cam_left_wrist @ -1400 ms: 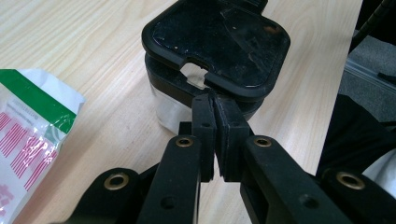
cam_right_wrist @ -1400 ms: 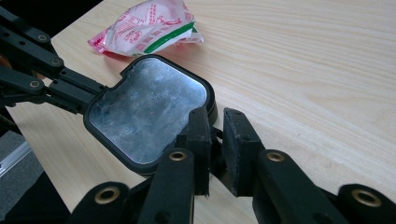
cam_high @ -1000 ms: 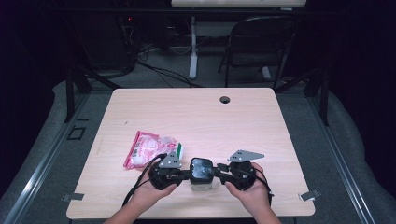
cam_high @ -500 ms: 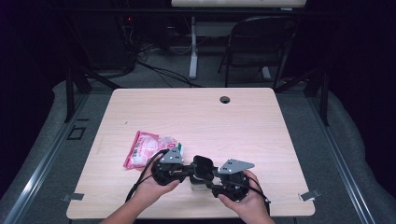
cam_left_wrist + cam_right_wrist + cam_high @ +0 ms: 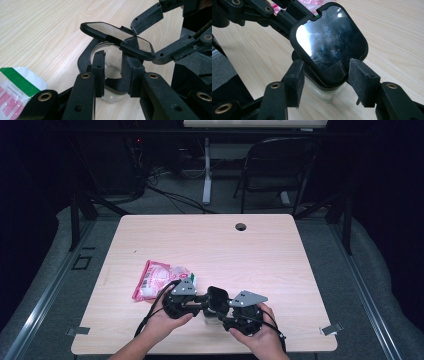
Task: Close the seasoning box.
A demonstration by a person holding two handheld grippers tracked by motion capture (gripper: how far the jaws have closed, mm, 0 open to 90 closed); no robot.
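The clear glass jar with a black hinged lid stands just right of the pink snack packet. The left gripper, jaws just widening, brackets its collar; the right gripper has just opened, holding nothing.

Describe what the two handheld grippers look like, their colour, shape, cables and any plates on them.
Both are matte black. The left gripper and right gripper each carry a grey three-cornered plate on top. Black cables trail back along the person's bare forearms. The fingers are blocky black bars on linked arms, pinned with brass-coloured rivets and small screw holes; their pads look rough and slightly worn.
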